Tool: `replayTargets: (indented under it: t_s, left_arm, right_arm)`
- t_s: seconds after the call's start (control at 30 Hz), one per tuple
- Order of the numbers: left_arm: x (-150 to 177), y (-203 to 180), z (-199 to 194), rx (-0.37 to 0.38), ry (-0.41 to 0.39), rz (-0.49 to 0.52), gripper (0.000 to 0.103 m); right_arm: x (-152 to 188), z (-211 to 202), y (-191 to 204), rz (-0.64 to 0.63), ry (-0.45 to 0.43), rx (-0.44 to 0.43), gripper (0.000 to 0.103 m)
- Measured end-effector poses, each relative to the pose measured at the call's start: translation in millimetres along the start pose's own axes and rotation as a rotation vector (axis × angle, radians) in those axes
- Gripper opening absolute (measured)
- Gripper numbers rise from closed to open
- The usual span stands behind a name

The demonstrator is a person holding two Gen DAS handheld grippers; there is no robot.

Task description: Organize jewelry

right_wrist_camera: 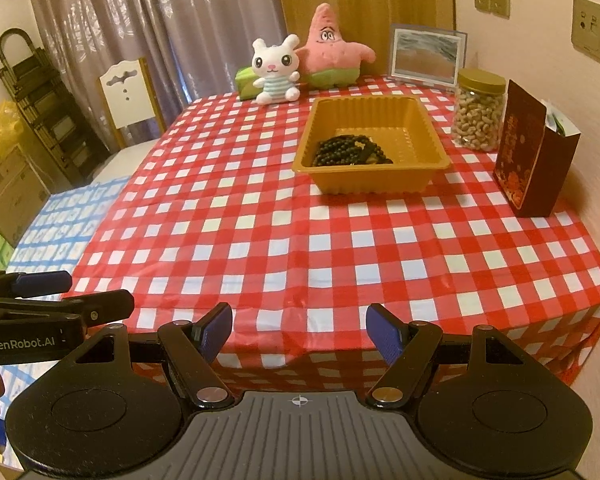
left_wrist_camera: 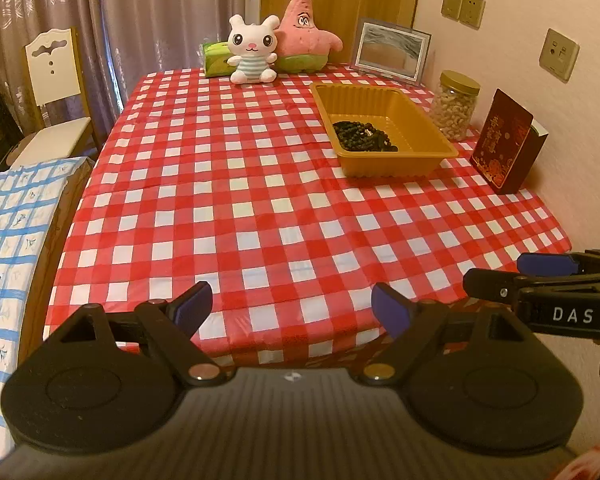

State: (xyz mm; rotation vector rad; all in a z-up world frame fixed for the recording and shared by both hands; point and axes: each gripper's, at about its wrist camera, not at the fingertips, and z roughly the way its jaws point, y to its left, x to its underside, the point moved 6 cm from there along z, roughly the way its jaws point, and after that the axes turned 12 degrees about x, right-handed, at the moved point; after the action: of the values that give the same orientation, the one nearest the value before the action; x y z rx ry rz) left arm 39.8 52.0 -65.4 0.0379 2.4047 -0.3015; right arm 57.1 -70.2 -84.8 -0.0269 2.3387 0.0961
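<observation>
A pile of dark bead strings (left_wrist_camera: 362,136) (right_wrist_camera: 350,151) lies in a tan plastic tray (left_wrist_camera: 410,160) (right_wrist_camera: 364,184) on the far right part of a red-and-white checked table (left_wrist_camera: 240,200) (right_wrist_camera: 300,240). My left gripper (left_wrist_camera: 292,304) is open and empty, held over the table's near edge, far short of the tray. My right gripper (right_wrist_camera: 300,328) is open and empty, also at the near edge. Each gripper shows at the side of the other's view: the right one (left_wrist_camera: 496,276), the left one (right_wrist_camera: 96,296).
At the back stand a white bunny plush (left_wrist_camera: 252,50), a pink star plush (left_wrist_camera: 306,32), a green tissue pack (left_wrist_camera: 216,58) and a picture frame (left_wrist_camera: 390,50). A jar of nuts (left_wrist_camera: 454,106) and a dark red box (left_wrist_camera: 506,142) stand right of the tray by the wall. A chair (left_wrist_camera: 54,92) stands left.
</observation>
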Motion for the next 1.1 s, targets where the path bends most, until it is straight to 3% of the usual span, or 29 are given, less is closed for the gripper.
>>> replayTargets:
  t_s: [1.1]
  left_arm:
    - [-4.7, -1.4, 2.0, 0.001, -0.002, 0.003, 0.086]
  right_arm:
    - [-4.0, 2.0, 1.7, -0.003, -0.001, -0.002, 0.074]
